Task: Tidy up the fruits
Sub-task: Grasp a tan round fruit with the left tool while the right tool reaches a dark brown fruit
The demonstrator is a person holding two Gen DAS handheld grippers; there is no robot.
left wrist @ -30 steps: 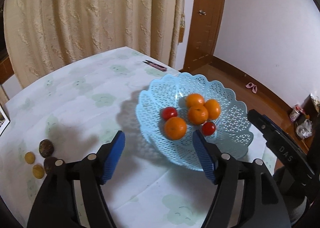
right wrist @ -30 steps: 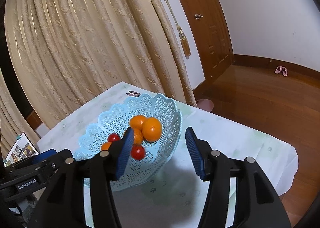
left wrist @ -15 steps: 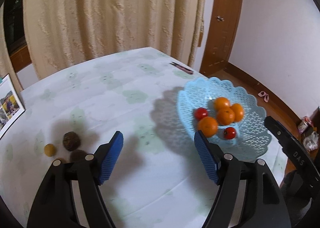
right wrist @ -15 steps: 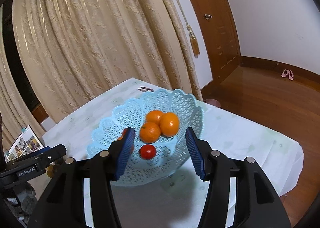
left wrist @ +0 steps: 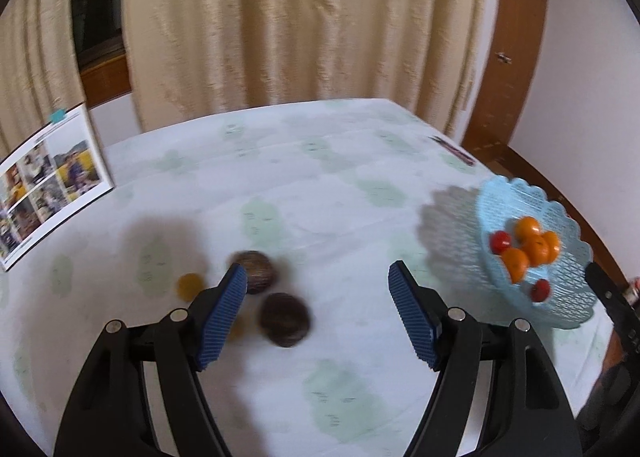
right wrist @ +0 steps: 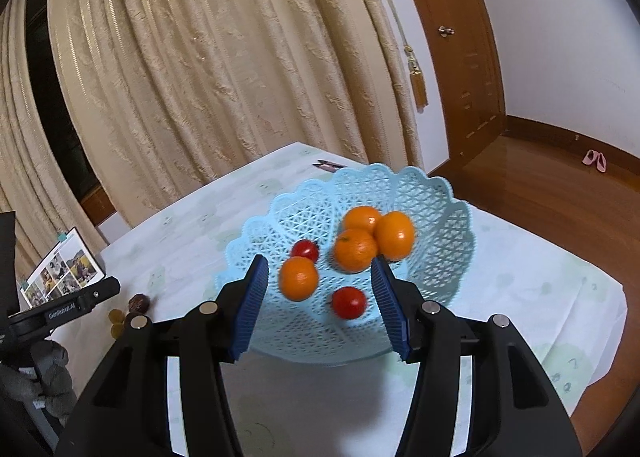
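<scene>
Left gripper swung over two dark fruits, spread empty, four oranges, two tomatoes.

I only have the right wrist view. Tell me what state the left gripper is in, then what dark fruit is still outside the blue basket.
Observer: The left gripper is open, with nothing gripped between its pads.
Operator: Now count the dark fruit. I can make out only one.
Observer: There are two dark round fruits on the tablecloth. One shows in the gripper's open gap, untouched by it. The other sits just beyond it, partly hidden by the pad on the picture's left.
</scene>
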